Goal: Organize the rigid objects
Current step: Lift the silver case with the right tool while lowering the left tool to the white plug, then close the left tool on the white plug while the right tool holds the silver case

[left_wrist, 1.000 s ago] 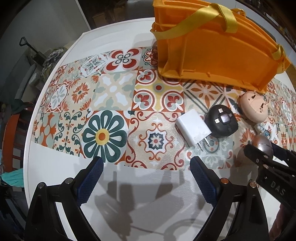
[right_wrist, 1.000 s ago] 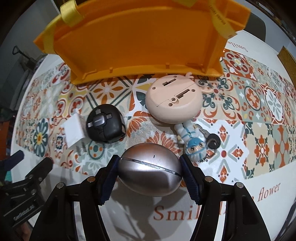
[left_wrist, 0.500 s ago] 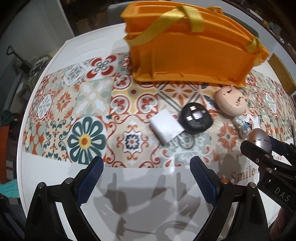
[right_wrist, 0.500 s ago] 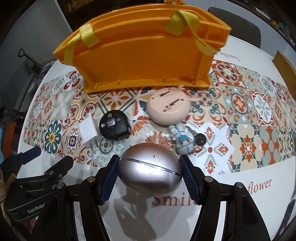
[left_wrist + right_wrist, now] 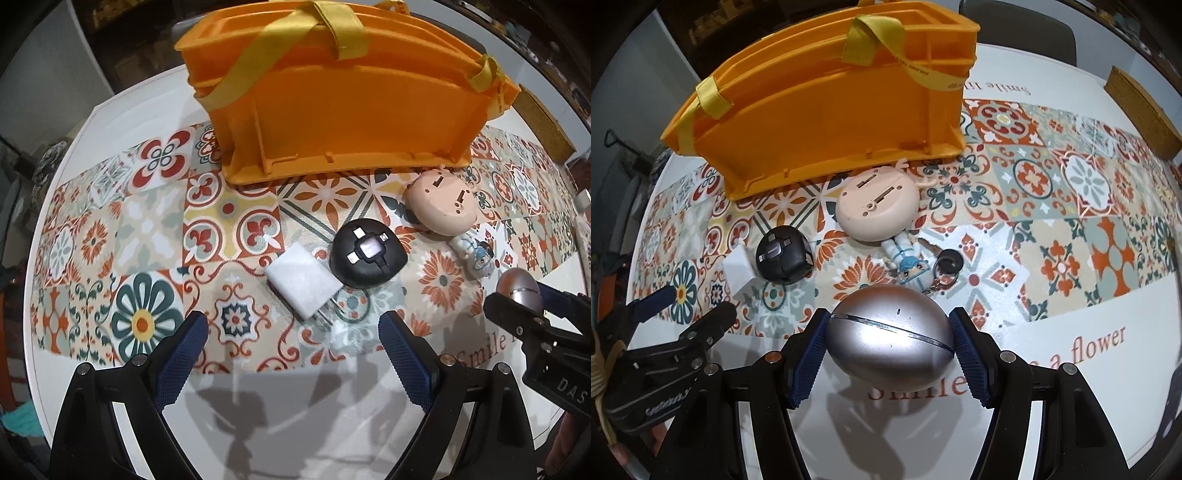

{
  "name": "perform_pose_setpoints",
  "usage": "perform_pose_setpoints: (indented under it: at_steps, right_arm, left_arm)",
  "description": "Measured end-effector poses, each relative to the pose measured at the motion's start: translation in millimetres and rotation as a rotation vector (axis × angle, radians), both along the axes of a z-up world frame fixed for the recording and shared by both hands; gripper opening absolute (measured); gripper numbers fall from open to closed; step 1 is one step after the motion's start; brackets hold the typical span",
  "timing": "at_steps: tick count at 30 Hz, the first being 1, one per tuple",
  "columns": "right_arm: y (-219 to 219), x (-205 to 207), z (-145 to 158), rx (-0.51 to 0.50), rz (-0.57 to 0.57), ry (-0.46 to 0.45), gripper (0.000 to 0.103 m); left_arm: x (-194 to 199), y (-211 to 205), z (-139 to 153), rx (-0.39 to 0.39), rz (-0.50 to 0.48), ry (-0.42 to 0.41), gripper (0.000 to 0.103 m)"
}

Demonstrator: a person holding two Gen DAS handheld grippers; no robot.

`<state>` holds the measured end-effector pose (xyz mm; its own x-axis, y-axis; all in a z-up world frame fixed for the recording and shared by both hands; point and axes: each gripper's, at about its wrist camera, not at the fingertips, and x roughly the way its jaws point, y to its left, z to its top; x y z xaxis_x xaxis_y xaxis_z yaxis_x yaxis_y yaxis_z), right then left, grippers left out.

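The cloth on the surface (image 5: 1071, 387) reads "Smile" and "flower". My right claw (image 5: 890, 343) pinches a silver egg (image 5: 890, 338) between both pads, held above the cloth's near edge. My left claw (image 5: 291, 350) is spread wide, holding nothing, just short of the white charger (image 5: 301, 282), with the orange basket (image 5: 332, 110) behind.

Around the orange basket (image 5: 827, 110), the near side is crowded: pink round case (image 5: 877, 208) touching its base, black puck (image 5: 783, 254), white charger (image 5: 303, 282) and figurine keychain (image 5: 910, 264) just beyond. Bare patterned mat (image 5: 1071, 206) lies to its right.
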<state>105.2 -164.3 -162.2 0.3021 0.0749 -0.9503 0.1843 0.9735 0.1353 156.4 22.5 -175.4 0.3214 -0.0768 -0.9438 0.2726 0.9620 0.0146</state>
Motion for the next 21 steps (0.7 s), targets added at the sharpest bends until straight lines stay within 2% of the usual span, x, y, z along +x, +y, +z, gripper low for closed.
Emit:
perform_pose_setpoints:
  at_steps: [9,21]
  right_arm:
    - [0.9,7.1,-11.9,0.022,-0.019,0.032,0.065]
    - [-1.2,11.9,-19.6,0.01,-0.031,0.045,0.066]
  left_arm:
    - [22.6,2.5,-30.4,0.027,-0.033,0.064,0.092]
    - [46.3,-8.8,-50.7,0.025,-0.046,0.083,0.083]
